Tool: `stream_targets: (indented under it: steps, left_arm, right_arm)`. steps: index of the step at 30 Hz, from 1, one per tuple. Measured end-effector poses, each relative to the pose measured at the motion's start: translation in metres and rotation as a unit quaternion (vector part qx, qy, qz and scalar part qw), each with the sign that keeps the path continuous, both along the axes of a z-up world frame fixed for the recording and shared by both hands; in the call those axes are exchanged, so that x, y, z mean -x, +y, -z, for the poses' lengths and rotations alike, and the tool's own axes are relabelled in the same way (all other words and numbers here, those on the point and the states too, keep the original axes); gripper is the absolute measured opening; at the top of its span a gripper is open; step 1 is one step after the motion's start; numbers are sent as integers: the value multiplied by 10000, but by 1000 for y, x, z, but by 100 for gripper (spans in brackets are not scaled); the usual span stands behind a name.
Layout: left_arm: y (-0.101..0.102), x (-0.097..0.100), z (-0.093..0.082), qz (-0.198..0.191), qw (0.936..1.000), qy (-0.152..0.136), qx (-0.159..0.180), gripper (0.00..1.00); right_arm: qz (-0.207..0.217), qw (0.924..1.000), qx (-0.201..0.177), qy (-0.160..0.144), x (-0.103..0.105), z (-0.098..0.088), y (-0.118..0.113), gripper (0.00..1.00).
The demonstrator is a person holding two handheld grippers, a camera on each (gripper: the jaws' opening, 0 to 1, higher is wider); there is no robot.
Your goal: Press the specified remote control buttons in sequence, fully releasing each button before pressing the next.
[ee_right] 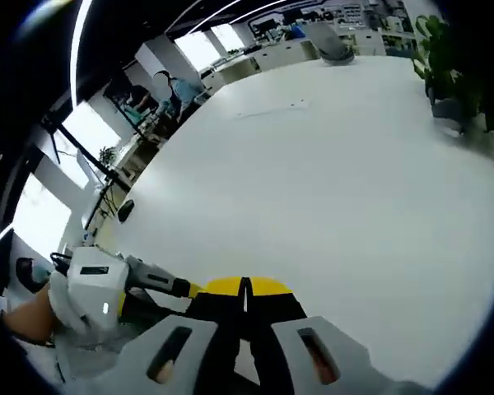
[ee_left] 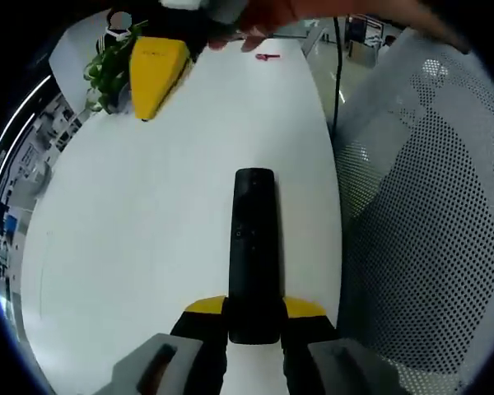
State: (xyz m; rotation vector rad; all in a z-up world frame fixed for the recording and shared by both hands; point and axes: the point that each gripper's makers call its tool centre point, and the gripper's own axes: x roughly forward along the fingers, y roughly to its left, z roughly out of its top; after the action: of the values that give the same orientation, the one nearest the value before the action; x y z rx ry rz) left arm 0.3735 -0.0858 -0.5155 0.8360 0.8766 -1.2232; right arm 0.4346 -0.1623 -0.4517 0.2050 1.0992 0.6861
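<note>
A black remote control point(ee_left: 253, 247) lies lengthwise on the white table point(ee_left: 148, 230), buttons facing up. My left gripper point(ee_left: 254, 309) is shut on its near end, yellow fingertips point(ee_left: 204, 306) pressing either side. My right gripper point(ee_left: 156, 70) hovers far up the table in the left gripper view as a yellow wedge, well away from the remote, with a hand behind it. In the right gripper view that gripper point(ee_right: 245, 286) is shut, its yellow tips touching with nothing between them above the bare table point(ee_right: 329, 164). The white body of the left gripper point(ee_right: 95, 292) sits at that view's lower left.
A potted plant point(ee_left: 109, 70) stands at the table's far corner, also the plant point(ee_right: 449, 58) in the right gripper view. A small red object point(ee_left: 267, 56) lies far up the table. A perforated white chair back point(ee_left: 428, 214) borders the right edge. A person point(ee_right: 177, 86) stands beyond the table.
</note>
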Motion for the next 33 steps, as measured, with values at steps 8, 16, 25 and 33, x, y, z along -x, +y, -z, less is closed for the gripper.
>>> stream_targets:
  steps: [8, 16, 25, 33]
  left_arm:
    - [0, 2, 2, -59, 9998, 55, 197, 24]
    - [0, 2, 2, -107, 9992, 65, 392, 24]
    - [-1, 2, 2, -71, 9992, 50, 394, 24]
    - [-2, 2, 3, -88, 9991, 63, 412, 24]
  right_arm:
    - [-67, 9937, 372, 1057, 30, 30, -10, 0]
    - [-284, 9872, 1024, 1190, 41, 55, -17, 0]
    - [-408, 9838, 1310, 1155, 44, 62, -20, 0]
    - [-402, 9842, 1358, 1064, 43, 61, -20, 0]
